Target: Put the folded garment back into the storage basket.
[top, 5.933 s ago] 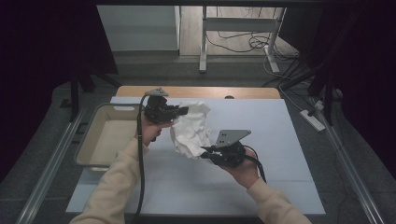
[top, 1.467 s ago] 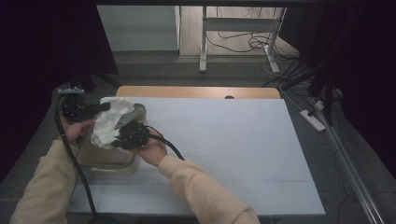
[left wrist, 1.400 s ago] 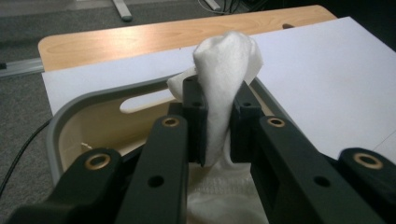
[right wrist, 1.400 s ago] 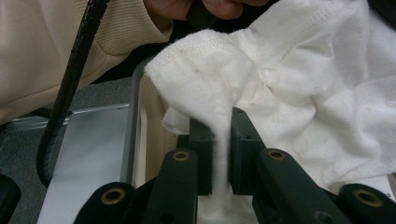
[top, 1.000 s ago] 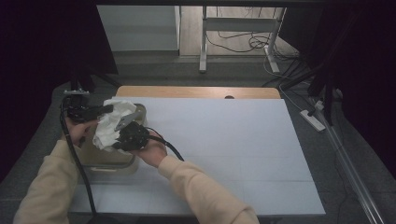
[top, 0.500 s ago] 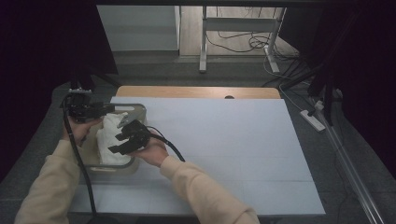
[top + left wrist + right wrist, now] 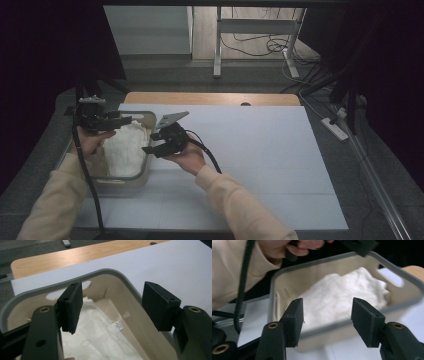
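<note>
While you watched from the high view, the white cloth (image 7: 125, 149) lay inside the beige bin (image 7: 131, 176) at the table's left edge, your left gripper (image 7: 111, 120) over its far rim and your right gripper (image 7: 154, 143) just beside its right wall. Along your left gripper's view, its jaws had just been opening and stood apart, empty, above the cloth (image 7: 100, 340). Your right gripper's view showed its jaws likewise parted and empty, facing the bin (image 7: 329, 332).

The white cloth (image 7: 100, 335) is cut off by the left gripper view's bottom edge, and a small label (image 7: 119, 325) on it is too tiny to read. In the right gripper view the bin (image 7: 287, 277) looks motion-blurred.
</note>
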The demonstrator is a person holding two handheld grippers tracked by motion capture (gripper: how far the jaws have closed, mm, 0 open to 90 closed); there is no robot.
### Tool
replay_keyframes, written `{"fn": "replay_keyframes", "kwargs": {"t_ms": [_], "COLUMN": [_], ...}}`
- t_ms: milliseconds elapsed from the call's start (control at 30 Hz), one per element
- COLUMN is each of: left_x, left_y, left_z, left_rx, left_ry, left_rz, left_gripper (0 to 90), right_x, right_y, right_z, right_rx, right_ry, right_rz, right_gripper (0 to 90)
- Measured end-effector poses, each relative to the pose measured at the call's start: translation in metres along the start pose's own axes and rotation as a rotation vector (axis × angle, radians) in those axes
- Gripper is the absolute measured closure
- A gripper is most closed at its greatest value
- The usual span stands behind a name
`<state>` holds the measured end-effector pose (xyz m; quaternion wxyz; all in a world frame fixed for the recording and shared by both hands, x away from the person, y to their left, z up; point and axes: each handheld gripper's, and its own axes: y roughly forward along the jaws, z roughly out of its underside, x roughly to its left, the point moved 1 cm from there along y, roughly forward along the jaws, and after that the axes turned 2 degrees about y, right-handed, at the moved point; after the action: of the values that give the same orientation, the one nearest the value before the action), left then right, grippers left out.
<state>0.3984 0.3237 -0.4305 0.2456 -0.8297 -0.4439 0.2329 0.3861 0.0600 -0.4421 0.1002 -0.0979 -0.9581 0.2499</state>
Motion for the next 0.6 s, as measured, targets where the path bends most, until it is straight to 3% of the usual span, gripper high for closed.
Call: {"fn": "replay_keyframes", "kwargs": {"t_ms": [200, 400, 600], "left_x": [-0.019, -0.048, -0.072], "left_y": [-0.001, 0.0, 0.002], "left_z": [0.003, 0.013, 0.019], "left_rx": [0.003, -0.002, 0.002], "left_ry": [0.009, 0.052, 0.075], "left_rz": [0.039, 0.096, 0.103], "left_gripper": [31.9, 29.8, 28.6], "right_x": [-0.013, -0.022, -0.03], "right_y": [-0.032, -0.07, -0.111], "right_z": [0.017, 0.041, 0.062], "right_rx": [-0.007, -0.02, -0.026], "right_ry": [0.013, 0.037, 0.062], "right_rz": [0.056, 0.099, 0.144], "right_gripper": [43.5, 42.7, 40.9]}}
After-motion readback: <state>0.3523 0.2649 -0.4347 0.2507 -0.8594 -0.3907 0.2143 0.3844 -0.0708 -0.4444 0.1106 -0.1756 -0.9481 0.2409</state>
